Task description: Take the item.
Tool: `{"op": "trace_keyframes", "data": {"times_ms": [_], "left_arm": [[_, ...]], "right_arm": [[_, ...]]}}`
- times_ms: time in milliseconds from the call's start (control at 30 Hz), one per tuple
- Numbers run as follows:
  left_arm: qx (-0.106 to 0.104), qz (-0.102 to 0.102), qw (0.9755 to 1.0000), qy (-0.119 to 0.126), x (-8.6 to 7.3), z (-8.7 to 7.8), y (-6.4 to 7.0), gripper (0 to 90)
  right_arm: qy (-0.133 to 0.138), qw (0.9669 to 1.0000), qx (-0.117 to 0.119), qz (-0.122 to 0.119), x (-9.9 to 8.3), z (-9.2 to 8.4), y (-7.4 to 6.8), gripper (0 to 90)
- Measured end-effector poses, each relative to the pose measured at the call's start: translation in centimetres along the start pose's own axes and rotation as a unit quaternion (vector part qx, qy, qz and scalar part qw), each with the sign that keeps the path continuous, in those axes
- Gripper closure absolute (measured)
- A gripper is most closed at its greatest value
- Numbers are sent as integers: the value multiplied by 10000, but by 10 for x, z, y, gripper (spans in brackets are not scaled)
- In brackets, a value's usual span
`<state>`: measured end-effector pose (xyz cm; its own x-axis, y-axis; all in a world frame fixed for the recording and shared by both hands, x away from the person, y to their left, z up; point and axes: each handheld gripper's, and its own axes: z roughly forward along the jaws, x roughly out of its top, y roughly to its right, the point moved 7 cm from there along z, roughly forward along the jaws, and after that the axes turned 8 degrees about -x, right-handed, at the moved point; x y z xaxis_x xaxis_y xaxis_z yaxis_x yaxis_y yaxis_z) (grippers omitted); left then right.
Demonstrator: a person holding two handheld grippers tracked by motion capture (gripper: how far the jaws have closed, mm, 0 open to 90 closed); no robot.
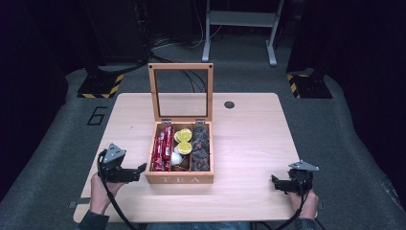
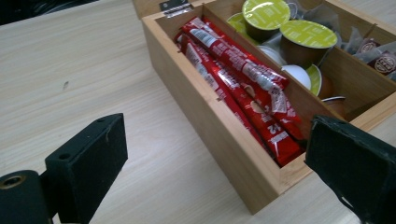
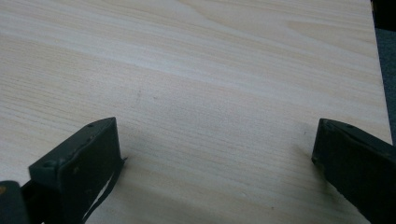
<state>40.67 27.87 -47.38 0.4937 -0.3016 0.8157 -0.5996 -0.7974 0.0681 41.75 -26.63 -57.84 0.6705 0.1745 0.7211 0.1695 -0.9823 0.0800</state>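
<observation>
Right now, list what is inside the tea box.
The tea box has three compartments: red sachets on the left, green-lidded capsules and a white one in the middle, dark wrapped packets on the right. Whatever lies beneath these is covered.

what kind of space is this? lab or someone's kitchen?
Probably a lab or recording studio, not a kitchen: black curtains all round, a hazard-striped stand base on grey carpet, and one bare wooden table holding just a tea box.
</observation>
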Motion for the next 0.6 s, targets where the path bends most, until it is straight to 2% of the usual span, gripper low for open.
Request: {"op": "trace_keyframes", "data": {"times_ms": [133, 200, 267, 300, 367, 600], "left_arm": [[-78, 74, 9999, -39, 6, 5, 5, 53], [-142, 126, 9998, -50, 9, 9, 8, 51], [-160, 159, 9997, -33, 12, 12, 11, 51], [-227, 190, 9995, -70, 14, 14, 13, 49], [-304, 239, 9992, -133, 17, 18, 16, 48], [-514, 382, 9975, -282, 29, 31, 24, 33]], "right_arm": [[-7, 10000, 15, -12, 0, 0, 0, 7], [14, 10000, 25, -96, 0, 0, 1, 7], [4, 10000, 7, -17, 0, 0, 0, 7], [36, 10000, 14, -89, 0, 0, 1, 7], [16, 10000, 1, -43, 0, 0, 1, 7], [29, 9999, 34, -111, 0, 0, 1, 9]]}}
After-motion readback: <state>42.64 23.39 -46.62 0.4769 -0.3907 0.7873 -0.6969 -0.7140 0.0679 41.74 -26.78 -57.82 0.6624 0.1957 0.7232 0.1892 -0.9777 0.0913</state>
